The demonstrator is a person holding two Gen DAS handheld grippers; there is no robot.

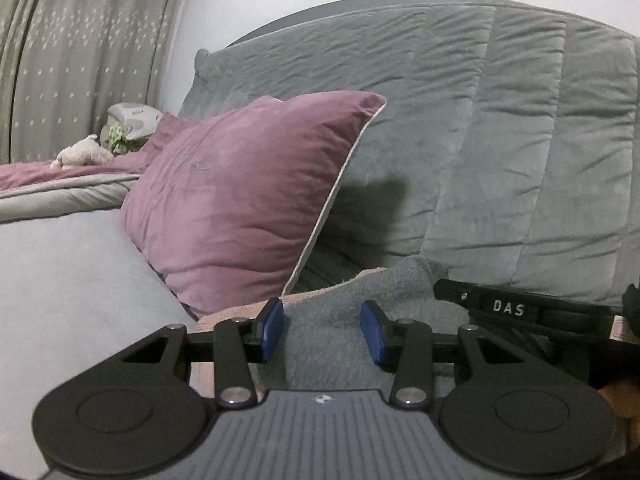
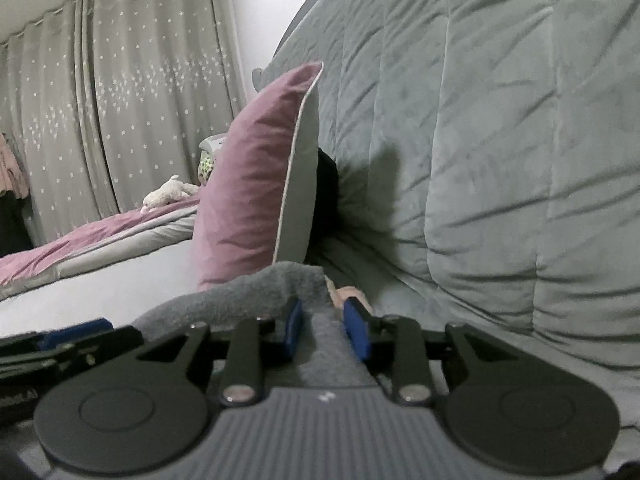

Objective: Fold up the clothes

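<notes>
Left wrist view: the left hand-held gripper [image 1: 322, 330] has its blue pads [image 1: 272, 330] set apart, with the grey fleecy garment [image 1: 332, 344] bunched up between them — the pads stand off the cloth on both sides, so this one is open. The garment lies low at the near edge of the bed, its pinkish underside [image 1: 240, 312] showing at the left, right below the mauve pillow [image 1: 248, 192] that leans on the big quilted grey cushion [image 1: 480, 140]. At the right edge the other tool's black bar marked DAS [image 1: 508, 307] pokes in.

Over to the right wrist view — the right hand-held gripper [image 2: 324, 330] has its pads much closer, pinching a ridge of the same grey garment [image 2: 256, 292]. Beyond, the pillow [image 2: 256, 184] stands on edge against the cushion [image 2: 500, 160], a small plush toy [image 2: 168, 196] rests on the mauve bedspread [image 2: 80, 244], and star-print curtains [image 2: 120, 100] hang behind
</notes>
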